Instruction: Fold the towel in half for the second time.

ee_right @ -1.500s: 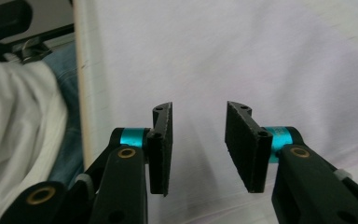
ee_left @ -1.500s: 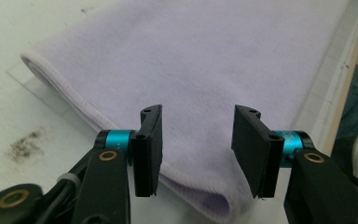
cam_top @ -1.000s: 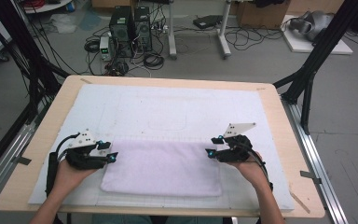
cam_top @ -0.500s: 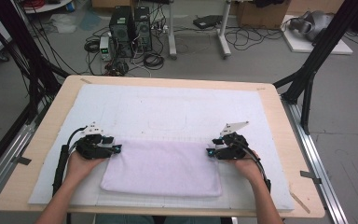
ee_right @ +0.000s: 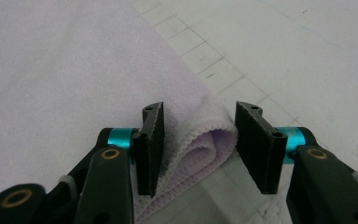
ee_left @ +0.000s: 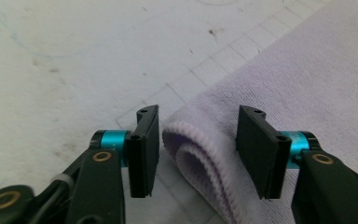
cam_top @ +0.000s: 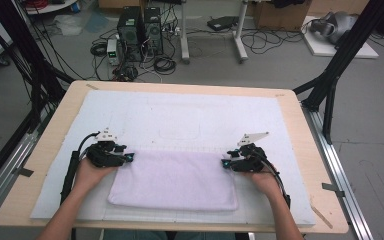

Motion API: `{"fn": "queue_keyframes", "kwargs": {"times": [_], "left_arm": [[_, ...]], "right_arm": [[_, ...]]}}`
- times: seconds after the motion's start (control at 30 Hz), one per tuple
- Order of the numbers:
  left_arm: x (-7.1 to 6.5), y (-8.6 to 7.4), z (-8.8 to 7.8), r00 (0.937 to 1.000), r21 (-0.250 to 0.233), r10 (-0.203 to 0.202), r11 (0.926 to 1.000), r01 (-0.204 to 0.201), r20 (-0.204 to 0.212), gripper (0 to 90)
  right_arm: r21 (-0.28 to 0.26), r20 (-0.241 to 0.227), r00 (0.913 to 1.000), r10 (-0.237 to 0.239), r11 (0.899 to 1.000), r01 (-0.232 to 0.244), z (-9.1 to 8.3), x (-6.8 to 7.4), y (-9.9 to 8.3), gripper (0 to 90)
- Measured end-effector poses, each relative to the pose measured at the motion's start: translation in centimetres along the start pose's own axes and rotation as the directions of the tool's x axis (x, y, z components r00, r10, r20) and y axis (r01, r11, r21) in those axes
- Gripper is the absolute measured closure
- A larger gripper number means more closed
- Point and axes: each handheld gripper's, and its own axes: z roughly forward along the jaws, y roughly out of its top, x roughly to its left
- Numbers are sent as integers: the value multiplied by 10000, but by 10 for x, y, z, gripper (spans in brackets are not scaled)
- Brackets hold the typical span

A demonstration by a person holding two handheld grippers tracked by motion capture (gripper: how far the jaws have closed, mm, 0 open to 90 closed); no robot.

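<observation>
Since a second ago both my hands have slid inward and down to the folded towel's (cam_top: pixel 174 180) far corners, and both pairs of tongs have just been closing, each with a rolled towel corner between its jaws. My reading: the grab is being set up, a lift or another fold comes next.

Desk (cam_top: pixel 45 150): pale wood slab, rounded corners, bare rim showing at 9 and 3 o'clock. Over it a white mat (cam_top: pixel 180 115), flat, faintly gridded with thin lines, some specks and pencil-like marks in the left gripper view.

Towel: pale lilac terry, folded to a broad rectangle, lying at 6 o'clock on the mat, near the desk's front edge. Nap is soft and looped; hem stitched in a dense ribbed line. Corners curl into a doubled roll (ee_left: pixel 200 154).

Left tongs (cam_top: pixel 125 158): at the towel's 10 o'clock corner. Jaws apart, flat black blocks with teal collars; the rolled hem sits between them, nearer the left block, with visible gaps to both. Not yet pressed.

Right tongs (cam_top: pixel 228 163): at the towel's 2 o'clock corner. Jaws likewise apart. The fold (ee_right: pixel 200 140) lies between them and looks to brush the right-hand block, but I see no squeeze in the cloth.

Judgement: a little more closing should pinch both layers; a shallow bite risks catching the top layer alone.
</observation>
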Motion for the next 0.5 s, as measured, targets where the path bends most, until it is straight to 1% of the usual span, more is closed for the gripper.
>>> {"fn": "queue_keyframes", "kwargs": {"times": [0.07, 0.2, 0.3, 0.4, 0.47, 0.5], "left_arm": [[1, 0, 0, 9999, -13, -72, 10000, 72, 85, 550], [-1, -1, 0, 9995, -48, 116, 9999, -115, 295, 639], [-1, -2, -1, 9990, -135, 193, 9997, -188, 393, 697], [-2, -2, -2, 9987, -149, 320, 9994, -314, 389, 752], [-4, -1, -3, 9986, -161, 418, 9990, -413, 317, 778], [-5, -1, -3, 9982, -173, 546, 9984, -541, 259, 793]], "right_arm": [[-15, -43, 10000, 8, 10000, -8, 0, 0, 0, 557], [-8, -192, 9998, 98, 10000, -98, 0, 0, 0, 589], [-3, -357, 9994, 7, 10000, -7, 0, 0, 0, 654], [49, -361, 9990, -265, 9996, 267, -1, 3, 2, 709], [42, -411, 9988, -265, 9996, 267, -1, 3, 2, 738], [37, -424, 9989, -185, 9998, 187, -2, 3, 2, 759]]}}
